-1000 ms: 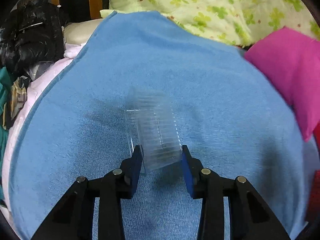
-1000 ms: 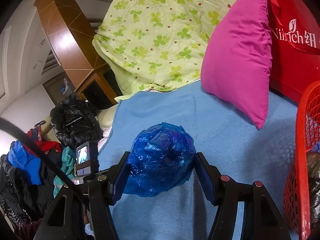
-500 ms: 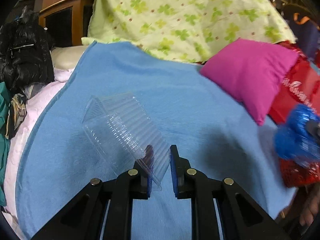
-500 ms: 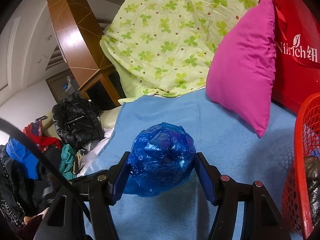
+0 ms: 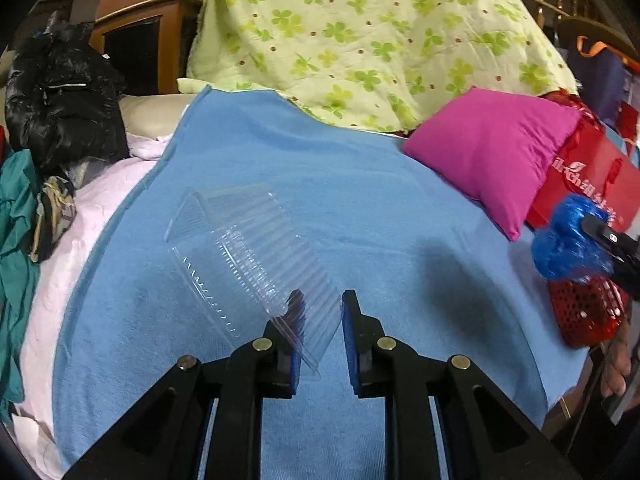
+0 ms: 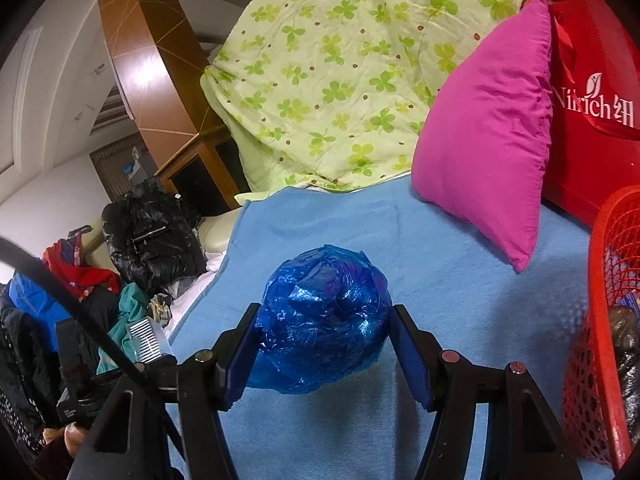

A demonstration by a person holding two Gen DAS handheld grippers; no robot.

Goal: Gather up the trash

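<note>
My left gripper (image 5: 320, 332) is shut on the near end of a clear ribbed plastic container (image 5: 248, 256) and holds it lifted over the blue blanket (image 5: 360, 200). My right gripper (image 6: 324, 344) is shut on a crumpled blue plastic bag (image 6: 324, 320), held above the blanket (image 6: 460, 300) beside the red mesh basket (image 6: 600, 320). In the left wrist view the blue bag (image 5: 568, 240) and the red basket (image 5: 584, 312) show at the right edge. In the right wrist view the clear container (image 6: 146, 340) shows at the lower left.
A pink pillow (image 5: 492, 152) and a red paper bag (image 5: 580, 176) lie at the right of the blanket. A green clover quilt (image 5: 360, 32) is piled behind. A black jacket (image 5: 60, 100) and clothes lie at the left. The basket holds some dark trash (image 6: 624, 344).
My left gripper closed on the clear container and lifted it off the blanket, swinging right. My right gripper, still holding the blue bag, shifted slightly.
</note>
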